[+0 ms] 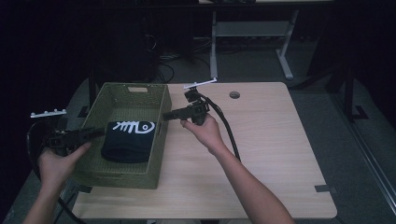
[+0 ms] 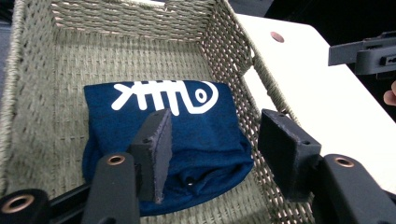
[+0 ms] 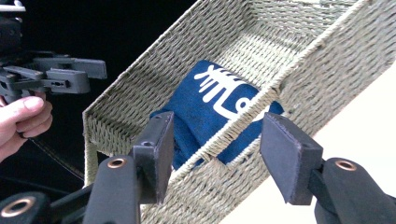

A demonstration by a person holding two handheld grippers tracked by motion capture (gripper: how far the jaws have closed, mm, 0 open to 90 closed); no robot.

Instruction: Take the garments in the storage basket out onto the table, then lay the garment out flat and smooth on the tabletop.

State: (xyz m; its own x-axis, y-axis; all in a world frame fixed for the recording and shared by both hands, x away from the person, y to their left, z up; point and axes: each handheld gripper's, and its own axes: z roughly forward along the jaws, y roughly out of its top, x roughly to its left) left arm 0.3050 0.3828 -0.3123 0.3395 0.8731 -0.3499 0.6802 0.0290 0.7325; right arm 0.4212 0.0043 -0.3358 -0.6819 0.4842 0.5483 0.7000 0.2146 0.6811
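- Dark room all around, with a light wooden table (image 1: 261, 154) in the middle and metal desk legs (image 1: 214, 51) on the floor behind it.
- One round hole (image 1: 234, 94) sits near the far edge of the table.
- On the left part of the table stands a green woven basket (image 1: 100, 100), with its left side sticking out past the table edge.
- Inside the basket lies a folded dark blue cloth (image 1: 127, 142) with a white fish-bone picture (image 1: 134, 126) on top.
- From the high view, the cloth rests on the basket floor, closer to the near wall and the right wall.
- On the left, the left gripper (image 1: 95, 133) is held by the left hand (image 1: 58, 163), and its tips reach over the left rim of the basket.
- Its jaws stand apart with nothing between them, above the cloth and not touching it.
- On the other side, the right gripper (image 1: 166, 116) is held by the right hand (image 1: 203, 130), and it points at the right rim of the basket.
- Its jaws are also apart and hold nothing; the basket wall is just past them.
- Black cable (image 1: 226, 126) runs from the right gripper back along the arm.
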